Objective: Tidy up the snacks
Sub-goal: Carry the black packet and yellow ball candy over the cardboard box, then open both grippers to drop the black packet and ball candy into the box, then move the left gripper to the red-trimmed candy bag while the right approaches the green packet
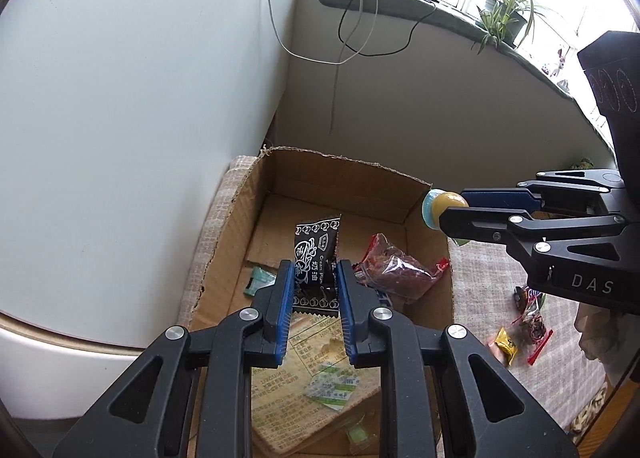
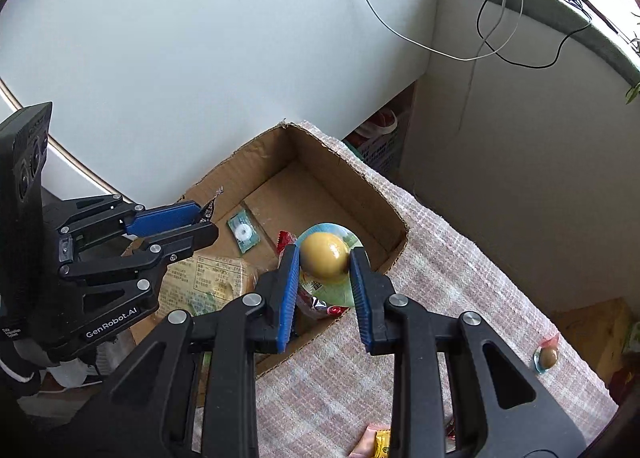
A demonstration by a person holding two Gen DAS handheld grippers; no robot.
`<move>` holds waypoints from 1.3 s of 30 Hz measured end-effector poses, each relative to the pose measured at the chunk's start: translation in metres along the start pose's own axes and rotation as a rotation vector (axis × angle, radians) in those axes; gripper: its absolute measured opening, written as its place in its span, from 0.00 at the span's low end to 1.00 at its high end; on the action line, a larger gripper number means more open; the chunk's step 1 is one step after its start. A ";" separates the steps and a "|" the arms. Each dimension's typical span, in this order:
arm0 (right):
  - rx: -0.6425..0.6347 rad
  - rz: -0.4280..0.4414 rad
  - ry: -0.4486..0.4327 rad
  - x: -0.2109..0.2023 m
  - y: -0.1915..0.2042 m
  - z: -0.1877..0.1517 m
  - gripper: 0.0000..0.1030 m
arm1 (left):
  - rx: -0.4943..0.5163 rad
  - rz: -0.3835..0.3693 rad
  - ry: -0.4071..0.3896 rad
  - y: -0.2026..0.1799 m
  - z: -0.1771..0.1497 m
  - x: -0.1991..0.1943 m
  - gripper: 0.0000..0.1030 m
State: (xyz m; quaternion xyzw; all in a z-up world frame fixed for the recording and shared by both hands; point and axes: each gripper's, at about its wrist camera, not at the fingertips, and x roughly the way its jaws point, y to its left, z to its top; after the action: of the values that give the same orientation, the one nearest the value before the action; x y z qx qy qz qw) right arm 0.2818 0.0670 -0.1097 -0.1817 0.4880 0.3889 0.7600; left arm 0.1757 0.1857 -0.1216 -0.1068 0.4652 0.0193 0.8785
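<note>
Both of the 2 fisheye views look steeply down from close above into the same open cardboard box.

The left wrist camera sits at the box's near edge, facing the far wall and windowsill; its own left tongs fill 6 o'clock, the right tongs enter at 3 o'clock.

The right wrist camera looks from the cloth-covered side; the left tongs enter at 9 o'clock.
</note>
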 end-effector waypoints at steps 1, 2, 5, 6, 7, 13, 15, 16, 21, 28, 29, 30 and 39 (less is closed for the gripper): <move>0.002 0.000 0.004 0.003 0.000 0.001 0.26 | 0.000 0.002 0.001 0.001 0.000 0.001 0.19; 0.004 0.000 0.006 0.005 0.000 0.002 0.26 | -0.001 0.003 0.002 0.002 0.001 0.001 0.19; 0.008 0.000 0.016 0.009 -0.002 0.005 0.26 | -0.002 0.006 0.005 0.003 0.002 0.002 0.19; 0.006 -0.002 0.018 0.011 -0.002 0.005 0.26 | -0.004 0.008 0.007 0.003 0.001 0.002 0.19; 0.005 0.000 0.021 0.012 -0.001 0.006 0.26 | -0.004 0.007 0.007 0.004 0.001 0.003 0.19; -0.002 -0.002 0.030 0.013 -0.001 0.007 0.28 | -0.005 0.015 0.014 0.002 0.001 0.003 0.20; 0.000 -0.012 0.028 0.013 -0.001 0.008 0.48 | -0.004 0.021 0.017 0.000 0.003 0.004 0.37; 0.001 -0.011 0.017 0.011 0.000 0.008 0.55 | -0.003 0.020 0.016 0.000 0.003 0.004 0.39; 0.016 -0.007 0.000 0.003 -0.002 0.009 0.59 | 0.005 0.030 0.013 -0.002 0.002 0.002 0.41; 0.029 -0.007 -0.014 -0.012 -0.009 0.004 0.59 | 0.000 0.033 0.003 -0.004 -0.002 -0.006 0.41; 0.033 -0.005 -0.017 -0.015 -0.010 0.003 0.59 | 0.002 0.035 0.001 -0.005 -0.002 -0.008 0.41; 0.038 -0.002 -0.019 -0.018 -0.012 0.001 0.59 | 0.001 0.034 -0.001 -0.006 -0.003 -0.010 0.41; 0.072 -0.014 -0.051 -0.062 -0.036 -0.030 0.59 | 0.031 -0.012 -0.029 -0.034 -0.011 -0.029 0.41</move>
State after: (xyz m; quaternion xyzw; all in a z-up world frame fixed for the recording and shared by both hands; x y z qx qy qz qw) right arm 0.2776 -0.0009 -0.0718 -0.1476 0.4808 0.3701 0.7811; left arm 0.1550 0.1521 -0.0977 -0.0955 0.4521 0.0083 0.8868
